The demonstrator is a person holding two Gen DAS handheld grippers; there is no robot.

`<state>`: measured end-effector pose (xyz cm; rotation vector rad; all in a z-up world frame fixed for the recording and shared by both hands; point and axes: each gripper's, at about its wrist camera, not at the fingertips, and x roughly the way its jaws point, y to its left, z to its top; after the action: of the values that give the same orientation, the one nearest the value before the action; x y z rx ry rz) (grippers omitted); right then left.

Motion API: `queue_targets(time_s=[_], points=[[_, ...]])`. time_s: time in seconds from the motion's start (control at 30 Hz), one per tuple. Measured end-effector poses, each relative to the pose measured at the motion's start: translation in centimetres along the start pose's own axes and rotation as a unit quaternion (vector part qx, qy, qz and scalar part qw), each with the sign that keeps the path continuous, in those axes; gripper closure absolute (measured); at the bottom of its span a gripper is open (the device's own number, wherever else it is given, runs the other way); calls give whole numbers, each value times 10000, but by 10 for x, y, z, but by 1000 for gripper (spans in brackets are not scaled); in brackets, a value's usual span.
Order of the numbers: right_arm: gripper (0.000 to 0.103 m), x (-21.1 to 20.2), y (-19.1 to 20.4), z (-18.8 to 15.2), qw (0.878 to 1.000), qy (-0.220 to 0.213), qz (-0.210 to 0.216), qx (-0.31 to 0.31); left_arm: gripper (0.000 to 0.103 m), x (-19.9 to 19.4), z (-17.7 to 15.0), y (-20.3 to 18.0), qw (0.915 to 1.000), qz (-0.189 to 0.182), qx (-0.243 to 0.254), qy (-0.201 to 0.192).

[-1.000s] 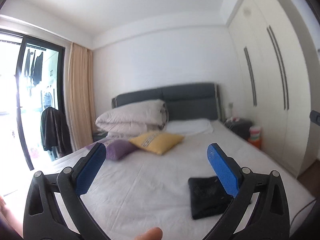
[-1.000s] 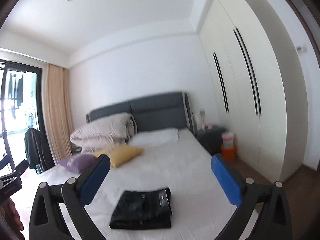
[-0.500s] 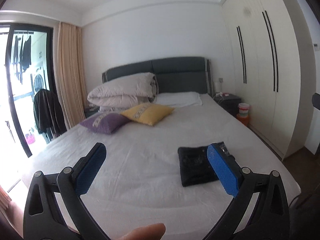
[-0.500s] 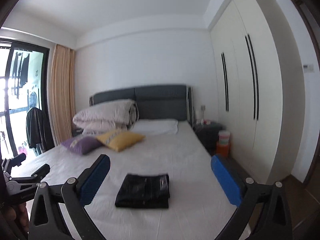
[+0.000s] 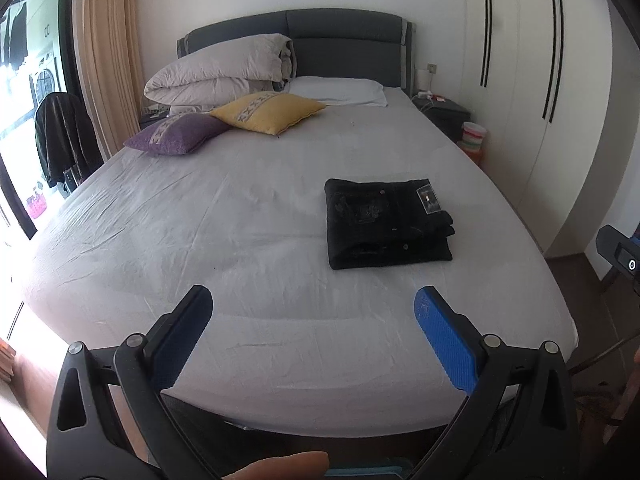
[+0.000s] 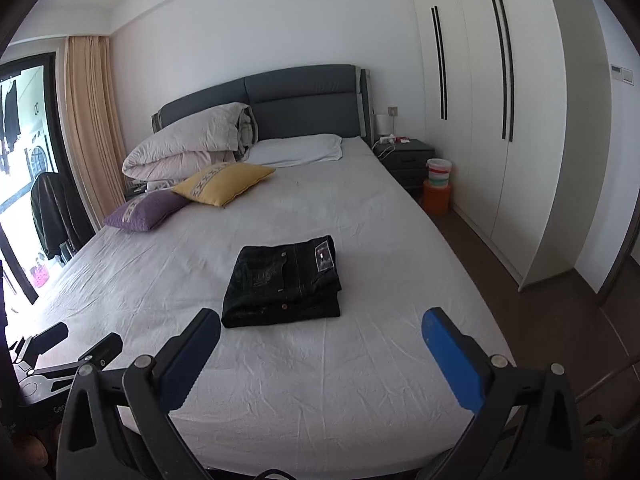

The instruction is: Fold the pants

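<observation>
We tilt both cameras down since a second ago | black jeans [image 6: 282, 282] lie folded near bed [image 5: 200, 240] foot edge | left gripper [image 5: 312, 308] spread, empty | right gripper [image 6: 320, 330] spread, empty | we judge folding done

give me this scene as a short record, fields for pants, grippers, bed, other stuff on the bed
pants: black pants, folded into a compact stack, lying flat
left gripper: open, empty, apart from the pants
right gripper: open, empty, apart from the pants
bed: white sheet, lightly wrinkled
other items: yellow cushion, purple cushion, folded duvet, white pillow
</observation>
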<state>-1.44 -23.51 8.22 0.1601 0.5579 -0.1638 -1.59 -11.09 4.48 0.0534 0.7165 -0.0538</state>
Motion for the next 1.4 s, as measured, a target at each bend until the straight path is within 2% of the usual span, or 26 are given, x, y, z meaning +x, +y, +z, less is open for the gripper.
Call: queue_targets(time_s=[0.07, 0.23, 0.77, 1.4], points=[[0, 2, 1, 2, 10000, 33, 0, -17, 0, 18, 5, 1, 10000, -19, -13, 69], [0, 5, 4, 2, 9999, 114, 11, -28, 0, 36, 10, 5, 9997, -45, -71, 221], [0, 19, 16, -8, 9989, 437, 49, -147, 0, 49, 7, 14, 9989, -82, -195, 425], [0, 23, 19, -14, 9982, 569, 75, -185, 0, 58, 4, 15, 9983, -76, -263, 515]])
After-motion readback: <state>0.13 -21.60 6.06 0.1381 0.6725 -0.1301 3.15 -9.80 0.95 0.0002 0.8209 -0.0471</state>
